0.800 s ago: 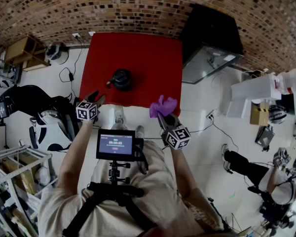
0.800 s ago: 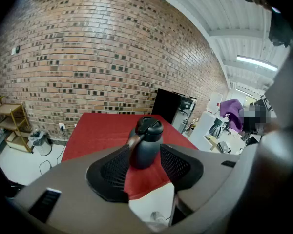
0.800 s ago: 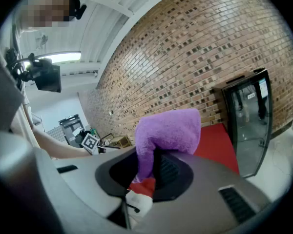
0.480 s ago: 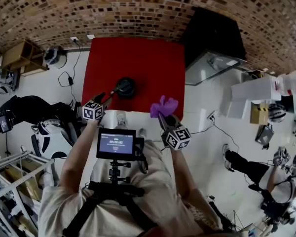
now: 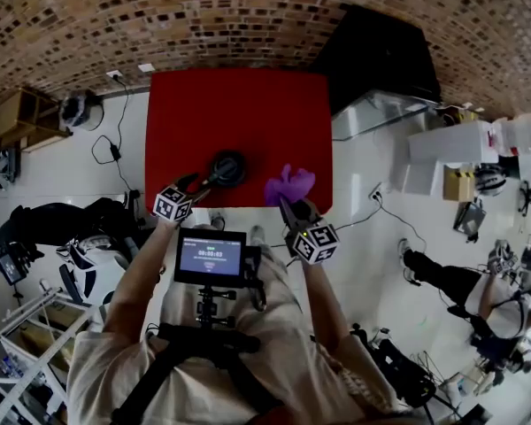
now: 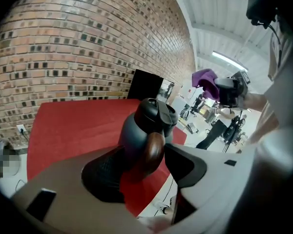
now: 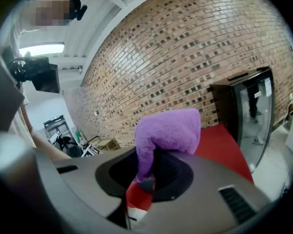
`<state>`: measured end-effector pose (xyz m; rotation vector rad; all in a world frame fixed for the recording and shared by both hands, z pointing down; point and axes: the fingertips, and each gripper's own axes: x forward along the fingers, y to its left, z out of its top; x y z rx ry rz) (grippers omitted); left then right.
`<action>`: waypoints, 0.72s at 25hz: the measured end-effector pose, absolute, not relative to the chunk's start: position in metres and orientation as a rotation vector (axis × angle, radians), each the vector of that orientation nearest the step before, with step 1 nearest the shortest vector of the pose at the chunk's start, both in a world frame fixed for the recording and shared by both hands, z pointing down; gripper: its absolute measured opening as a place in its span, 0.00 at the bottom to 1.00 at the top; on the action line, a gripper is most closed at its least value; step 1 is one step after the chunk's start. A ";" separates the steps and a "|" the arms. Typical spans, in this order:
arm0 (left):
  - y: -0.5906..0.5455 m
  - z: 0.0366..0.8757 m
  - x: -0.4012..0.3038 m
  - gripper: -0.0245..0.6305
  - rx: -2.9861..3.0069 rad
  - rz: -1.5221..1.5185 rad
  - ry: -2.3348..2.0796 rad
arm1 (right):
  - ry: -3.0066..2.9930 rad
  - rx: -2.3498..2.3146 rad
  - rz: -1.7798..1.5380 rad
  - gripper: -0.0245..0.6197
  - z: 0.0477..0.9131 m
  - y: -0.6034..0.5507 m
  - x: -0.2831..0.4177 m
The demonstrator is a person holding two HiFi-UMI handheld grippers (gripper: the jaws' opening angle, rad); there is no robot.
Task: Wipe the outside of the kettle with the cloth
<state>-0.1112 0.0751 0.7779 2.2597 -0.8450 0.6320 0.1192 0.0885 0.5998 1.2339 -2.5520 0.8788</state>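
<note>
Kettle [image 5: 227, 166], centre frame on red table [image 5: 248, 104]: apparently being steadied, wipe not yet begun.
Left gripper [image 5: 191, 184] jaws apart around wooden handle [image 6: 153, 150]; best closed squarely. Right gripper [image 5: 288, 204] clamped on purple cloth [image 5: 288, 185], just right of kettle.

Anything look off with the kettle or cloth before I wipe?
Nothing stands out. The kettle stands upright on the red table, lid on, no spill visible. The cloth is pinched in the right gripper; the left gripper is open around the wooden handle.
</note>
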 end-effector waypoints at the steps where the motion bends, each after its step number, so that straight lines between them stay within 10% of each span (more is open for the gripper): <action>1: 0.075 0.778 -0.110 0.43 2.282 0.627 -0.810 | -2.537 1.246 0.885 0.16 0.603 0.086 0.117; 18: 0.091 0.788 -0.082 0.28 2.471 0.824 -0.301 | -2.449 1.464 0.914 0.16 0.618 0.054 0.070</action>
